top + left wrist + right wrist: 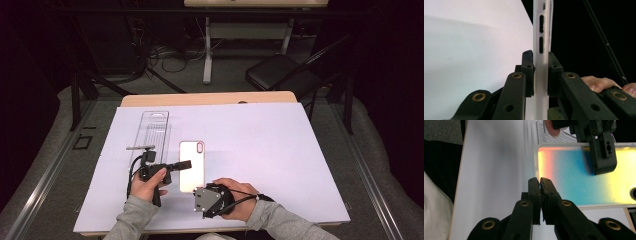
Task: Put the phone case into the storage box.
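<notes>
- Left gripper [540, 75] pinches the phone case [192, 165] by its long side wall: light, thin, bendy.
- Right gripper [540, 185], jaws pressed together, rests at the case's near end.

This looks like a lab or recording studio. A desk [280, 150] under a white sheet stands on grey carpet amid dark surroundings, with loose cables [165, 57], a black folding chair [280, 72] and another table's legs [207, 50] behind.

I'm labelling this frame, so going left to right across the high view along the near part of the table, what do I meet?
Left hand-held gripper clamped on the phone case's edge → phone case → right hand-held gripper, shut at the case's near end → bare white table sheet.
</notes>
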A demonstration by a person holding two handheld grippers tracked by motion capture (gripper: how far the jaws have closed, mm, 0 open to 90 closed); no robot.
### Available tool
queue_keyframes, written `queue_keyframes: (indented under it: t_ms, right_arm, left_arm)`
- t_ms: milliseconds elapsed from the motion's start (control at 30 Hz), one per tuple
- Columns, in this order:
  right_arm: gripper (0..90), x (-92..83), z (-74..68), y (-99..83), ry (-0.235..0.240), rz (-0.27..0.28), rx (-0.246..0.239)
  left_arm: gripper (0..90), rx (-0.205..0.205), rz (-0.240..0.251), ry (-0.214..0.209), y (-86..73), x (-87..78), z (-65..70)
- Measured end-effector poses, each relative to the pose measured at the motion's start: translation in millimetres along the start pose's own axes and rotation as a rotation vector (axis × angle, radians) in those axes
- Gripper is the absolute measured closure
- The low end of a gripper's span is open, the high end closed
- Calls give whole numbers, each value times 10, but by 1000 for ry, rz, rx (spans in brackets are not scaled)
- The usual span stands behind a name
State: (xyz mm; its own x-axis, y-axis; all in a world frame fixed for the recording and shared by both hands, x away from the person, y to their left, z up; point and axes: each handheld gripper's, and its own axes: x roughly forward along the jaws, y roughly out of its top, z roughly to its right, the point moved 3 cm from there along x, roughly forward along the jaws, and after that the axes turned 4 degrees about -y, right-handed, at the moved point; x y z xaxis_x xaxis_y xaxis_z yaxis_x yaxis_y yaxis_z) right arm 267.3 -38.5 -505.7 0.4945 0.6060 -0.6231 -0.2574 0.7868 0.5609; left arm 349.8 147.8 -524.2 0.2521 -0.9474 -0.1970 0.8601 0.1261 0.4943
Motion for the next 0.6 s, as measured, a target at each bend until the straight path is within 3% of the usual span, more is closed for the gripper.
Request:
queue_keyframes:
  t_ms: [433,600]
  right_arm:
    - [881,-17,-3,1,-1,3,29]
    - [879,-17,8,4,-1,10,18]
  left_arm:
    - [808,0,-2,9,-8,6,-2]
    - [808,11,-4,15,-4,-5,-7]
